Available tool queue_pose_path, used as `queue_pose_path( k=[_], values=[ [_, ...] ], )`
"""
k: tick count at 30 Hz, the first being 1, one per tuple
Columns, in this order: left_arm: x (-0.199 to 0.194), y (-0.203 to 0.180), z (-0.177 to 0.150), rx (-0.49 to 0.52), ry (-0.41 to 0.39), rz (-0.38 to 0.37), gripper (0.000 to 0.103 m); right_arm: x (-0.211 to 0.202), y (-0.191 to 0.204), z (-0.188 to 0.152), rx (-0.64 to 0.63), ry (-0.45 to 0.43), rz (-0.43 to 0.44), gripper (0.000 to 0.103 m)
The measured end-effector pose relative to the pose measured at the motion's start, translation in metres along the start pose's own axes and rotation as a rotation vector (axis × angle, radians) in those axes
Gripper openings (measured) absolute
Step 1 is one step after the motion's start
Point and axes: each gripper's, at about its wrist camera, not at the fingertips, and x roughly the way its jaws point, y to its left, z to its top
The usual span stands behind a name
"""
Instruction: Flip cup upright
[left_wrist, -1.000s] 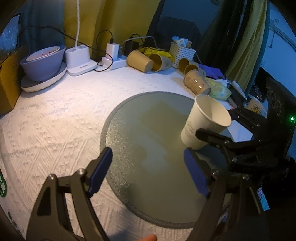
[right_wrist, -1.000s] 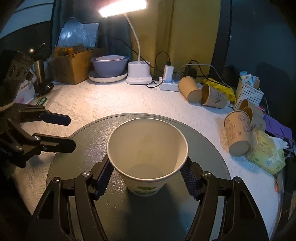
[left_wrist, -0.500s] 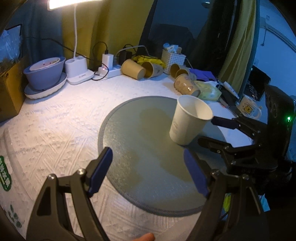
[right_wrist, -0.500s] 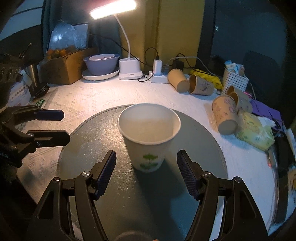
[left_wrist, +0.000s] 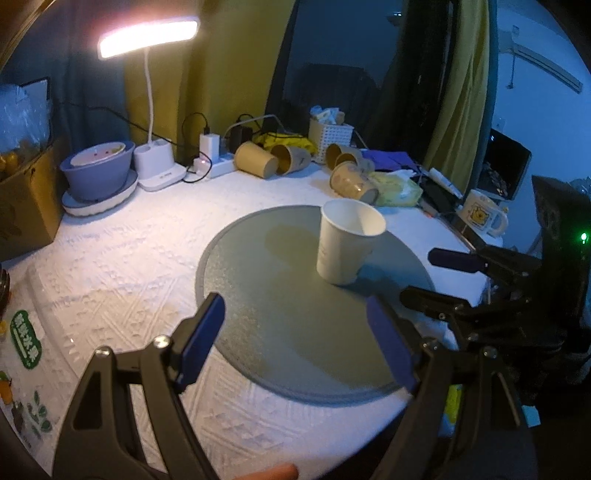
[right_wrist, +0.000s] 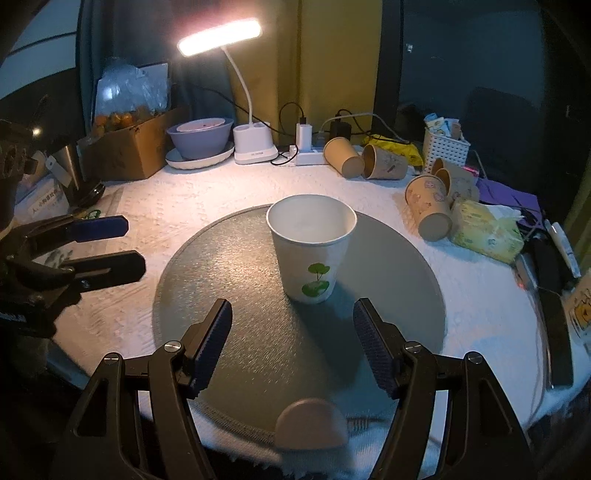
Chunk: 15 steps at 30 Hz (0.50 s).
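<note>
A white paper cup with a green leaf print stands upright, mouth up, on the round grey mat; it also shows in the left wrist view on the mat. My right gripper is open and empty, a short way in front of the cup, not touching it; it also shows at the right of the left wrist view. My left gripper is open and empty over the mat's near edge; it shows at the left of the right wrist view.
Several brown paper cups lie on their sides at the back right beside a tissue pack and a white basket. A lit desk lamp, power strip, purple bowl and cardboard box line the back.
My right gripper opened, let go of the cup and drew back from it. The cup now stands free on the mat. My left gripper also pulled back.
</note>
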Motion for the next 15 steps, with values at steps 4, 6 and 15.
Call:
queue_pose_path(
  k=[4, 6, 15],
  values=[
    [-0.014, -0.01, -0.001, 0.018, -0.043, -0.015, 0.081, -0.016, 0.007, -0.002, 0.01, -0.008, -0.017, 0.071],
    [-0.021, -0.015, -0.001, 0.03, -0.068, -0.013, 0.081, -0.024, 0.01, -0.003, 0.01, -0.016, -0.022, 0.071],
    [-0.047, -0.031, -0.003, 0.068, -0.136, 0.005, 0.081, -0.058, 0.021, -0.004, 0.018, -0.068, -0.044, 0.071]
  ],
)
